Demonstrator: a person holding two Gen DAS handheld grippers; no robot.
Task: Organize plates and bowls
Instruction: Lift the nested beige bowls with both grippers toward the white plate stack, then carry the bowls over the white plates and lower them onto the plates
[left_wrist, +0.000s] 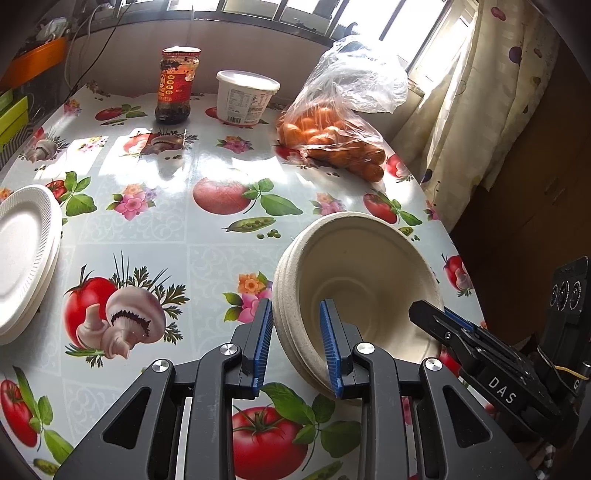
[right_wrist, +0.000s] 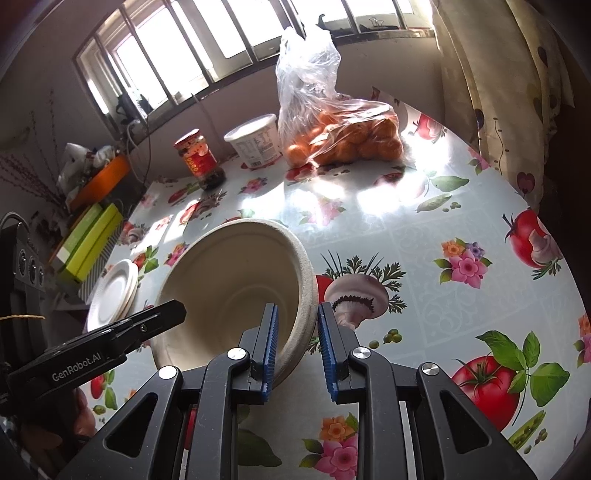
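A stack of beige paper bowls (left_wrist: 362, 266) (right_wrist: 229, 273) is tilted over the flowered tablecloth (left_wrist: 155, 236), its mouth facing the cameras. My left gripper (left_wrist: 297, 332) is shut on the stack's near-left rim, one blue pad outside and one inside. My right gripper (right_wrist: 299, 332) is shut on the opposite rim in the same way. Each gripper also appears in the other's view: the right gripper (left_wrist: 436, 321) and the left gripper (right_wrist: 162, 314). A stack of white foam plates (left_wrist: 22, 258) (right_wrist: 114, 291) lies flat at the table's left edge.
At the back stand a chili sauce jar (left_wrist: 176, 85), a white tub (left_wrist: 245, 98) and a plastic bag of oranges (left_wrist: 332, 144). A curtain (left_wrist: 480, 92) hangs past the table's right edge. Green boxes (right_wrist: 88, 236) sit off the left side.
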